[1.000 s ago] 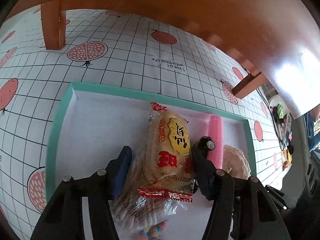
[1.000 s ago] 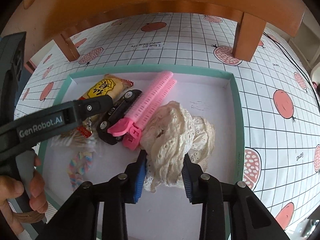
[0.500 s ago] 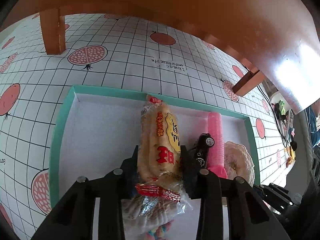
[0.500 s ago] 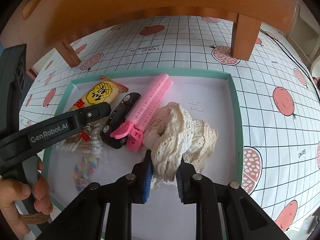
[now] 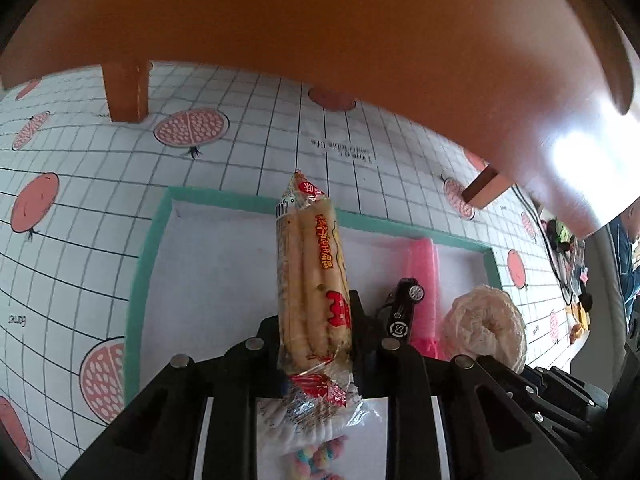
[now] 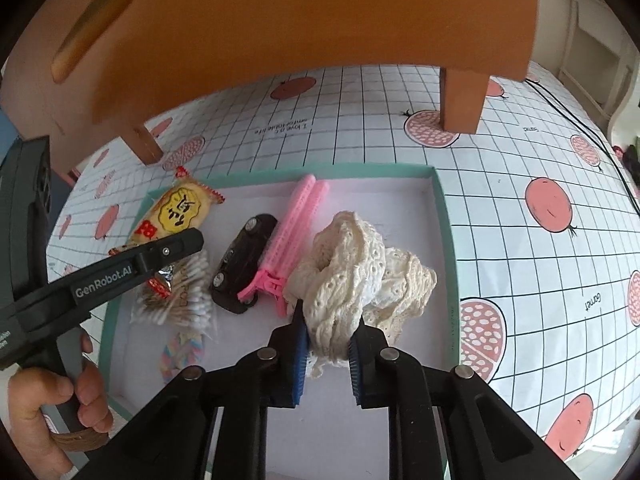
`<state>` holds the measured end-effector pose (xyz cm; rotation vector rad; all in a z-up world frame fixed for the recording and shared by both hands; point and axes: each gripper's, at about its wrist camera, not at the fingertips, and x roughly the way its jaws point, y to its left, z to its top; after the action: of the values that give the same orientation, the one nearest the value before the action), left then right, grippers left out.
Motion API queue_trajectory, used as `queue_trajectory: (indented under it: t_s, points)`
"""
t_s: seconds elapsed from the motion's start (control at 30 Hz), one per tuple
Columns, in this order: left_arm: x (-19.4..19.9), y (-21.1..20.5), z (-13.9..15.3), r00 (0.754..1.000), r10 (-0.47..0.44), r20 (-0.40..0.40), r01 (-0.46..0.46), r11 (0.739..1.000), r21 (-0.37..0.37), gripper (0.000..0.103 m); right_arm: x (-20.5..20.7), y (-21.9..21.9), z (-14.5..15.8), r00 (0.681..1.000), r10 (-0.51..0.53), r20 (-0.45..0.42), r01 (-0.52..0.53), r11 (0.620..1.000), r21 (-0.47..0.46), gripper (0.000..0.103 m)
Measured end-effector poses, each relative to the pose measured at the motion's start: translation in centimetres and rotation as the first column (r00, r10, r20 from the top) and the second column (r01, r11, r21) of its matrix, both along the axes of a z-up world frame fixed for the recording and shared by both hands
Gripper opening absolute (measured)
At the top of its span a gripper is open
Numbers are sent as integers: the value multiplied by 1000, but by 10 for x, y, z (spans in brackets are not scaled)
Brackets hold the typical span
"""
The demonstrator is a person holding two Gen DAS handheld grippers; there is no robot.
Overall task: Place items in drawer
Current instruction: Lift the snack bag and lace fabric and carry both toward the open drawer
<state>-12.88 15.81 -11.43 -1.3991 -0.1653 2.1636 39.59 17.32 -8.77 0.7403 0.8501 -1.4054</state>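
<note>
A white tray with a teal rim (image 5: 148, 248) holds the items. My left gripper (image 5: 314, 320) is shut on a yellow-and-red snack packet (image 5: 310, 280), which stands on edge and is raised over the tray. From the right wrist view, the left gripper (image 6: 188, 240) clamps the snack packet (image 6: 176, 212) near its lower end. My right gripper (image 6: 328, 340) is shut on a bunched cream lace cloth (image 6: 352, 272). Most of the cloth still rests against the tray floor near the rim (image 6: 444, 232).
In the tray lie a black toy car (image 6: 244, 264), a pink hair clip (image 6: 296, 224), a bag of cotton swabs (image 6: 180, 296) and a pastel candy bag (image 6: 182, 354). An orange wooden unit on legs (image 6: 280, 20) overhangs the far side. A hand (image 6: 60, 412) holds the left gripper.
The left gripper went from open to shut on the snack packet, turned it on edge and raised it. The right gripper tightened on the lace cloth and pulled it up a little.
</note>
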Motion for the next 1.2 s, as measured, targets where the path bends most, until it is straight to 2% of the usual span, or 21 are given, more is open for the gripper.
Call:
queue_trajectory:
  t_s: [0.3, 0.43, 0.53, 0.7, 0.9, 1.07, 1.2]
  points:
    - [18, -24, 28, 999, 31, -32, -30, 999, 11, 23, -1, 13, 20, 1000, 4, 25, -2, 998, -65, 19]
    - [36, -44, 58, 996, 25, -86, -22, 999, 33, 23, 4, 27, 40, 998, 32, 47, -26, 993, -112, 19]
    - [50, -62, 85, 992, 38, -124, -29, 997, 78, 23, 9, 37, 57, 996, 48, 70, -37, 988, -148, 19]
    - [65, -77, 140, 975, 47, -219, -17, 991, 135, 23, 24, 59, 101, 990, 107, 88, -83, 967, -240, 19]
    - [61, -82, 220, 932, 58, -358, 16, 979, 201, 23, 47, 67, 174, 982, 169, 84, -127, 922, -367, 19]
    - [41, -73, 277, 898, 67, -435, 26, 978, 205, 23, 71, 55, 233, 976, 219, 13, -188, 864, -467, 19]
    - [23, -61, 309, 875, 58, -481, 35, 983, 182, 23, 85, 36, 268, 971, 238, -17, -217, 848, -484, 19]
